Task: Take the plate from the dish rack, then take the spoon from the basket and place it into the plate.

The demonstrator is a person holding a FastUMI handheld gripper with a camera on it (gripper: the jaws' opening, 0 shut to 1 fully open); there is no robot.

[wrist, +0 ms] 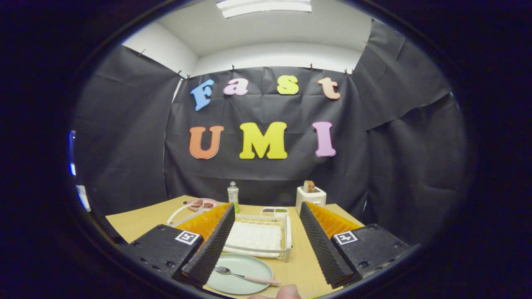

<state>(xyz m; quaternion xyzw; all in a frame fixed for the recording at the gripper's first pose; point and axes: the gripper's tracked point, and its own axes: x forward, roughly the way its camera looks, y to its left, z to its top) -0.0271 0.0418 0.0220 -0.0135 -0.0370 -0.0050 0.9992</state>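
gripper: fingers spread wide, holding nothing | pale green round plate: on the wooden table between the fingers, before the white dish rack; looks rigid, smooth, breakable | metal spoon with pink handle: lies in the plate; light, thin, slippery; pinch mid-handle

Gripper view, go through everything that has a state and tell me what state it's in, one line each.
Gripper: jaws open, holding nothing.
Plate: flat on the table, between the jaws, out of the rack.
Spoon: lying in the plate.
Dish rack: holds no plate.
Toaster: bread sticking up from the slot.
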